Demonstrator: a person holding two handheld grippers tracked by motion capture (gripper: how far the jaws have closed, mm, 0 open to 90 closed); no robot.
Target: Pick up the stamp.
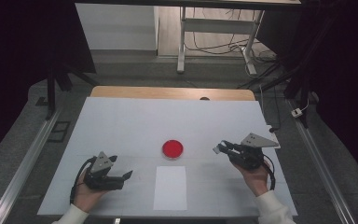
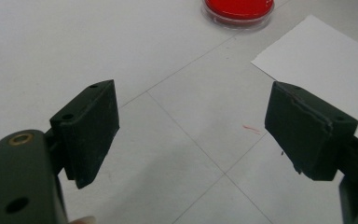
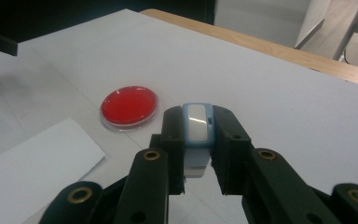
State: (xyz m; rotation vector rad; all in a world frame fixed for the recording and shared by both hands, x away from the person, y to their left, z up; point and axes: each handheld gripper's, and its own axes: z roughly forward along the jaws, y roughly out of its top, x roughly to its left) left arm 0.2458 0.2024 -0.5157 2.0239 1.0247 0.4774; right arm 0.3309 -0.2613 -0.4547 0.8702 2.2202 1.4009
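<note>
A round red dish with a clear rim [image 1: 173, 149] sits at the middle of the white table; it is also in the left gripper view [image 2: 238, 9] and the right gripper view [image 3: 129, 106]. My right gripper [image 3: 198, 122] is shut on a small light-blue and white block [image 3: 197, 128], held just right of the dish [image 1: 220, 148]. My left gripper [image 1: 127, 175] rests near the front left, its jaws wide apart with bare table between them [image 2: 191, 119]. A white sheet of paper [image 1: 170, 187] lies in front of the dish.
The wooden table edge [image 1: 172, 92] runs along the back. A metal rail [image 1: 23, 168] flanks the left side and another [image 1: 321, 168] the right. Desk legs and cables [image 1: 242, 51] stand on the floor beyond.
</note>
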